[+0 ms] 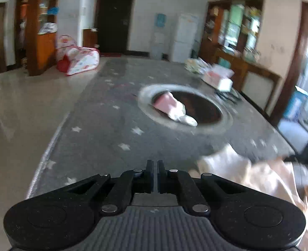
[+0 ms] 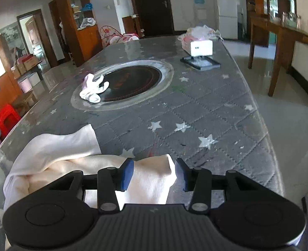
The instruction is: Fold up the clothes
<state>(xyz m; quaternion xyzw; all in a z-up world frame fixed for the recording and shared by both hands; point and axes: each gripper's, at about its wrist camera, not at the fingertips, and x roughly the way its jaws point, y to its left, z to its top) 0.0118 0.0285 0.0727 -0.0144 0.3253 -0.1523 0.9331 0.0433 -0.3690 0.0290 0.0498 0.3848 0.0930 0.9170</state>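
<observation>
A cream-pink garment [image 2: 55, 159] lies crumpled on the near part of the grey star-patterned table cover [image 2: 216, 108]. In the right wrist view one fold of it runs up between the blue pads [image 2: 127, 173]. My right gripper [image 2: 154, 161] stands open around that fold, the left pad against the cloth and the right pad at its edge. In the left wrist view the same garment [image 1: 256, 177] lies to the right of my left gripper [image 1: 155, 166]. That gripper is shut with nothing visible between its fingers, over bare table cover.
A small pink and white garment [image 2: 92, 89] lies on the rim of a round dark inset [image 2: 137, 79] at mid-table. Farther back are a white box [image 2: 201, 48], a black tray [image 2: 200, 62] and a pile of bags. The table edge [image 2: 271, 146] runs along the right.
</observation>
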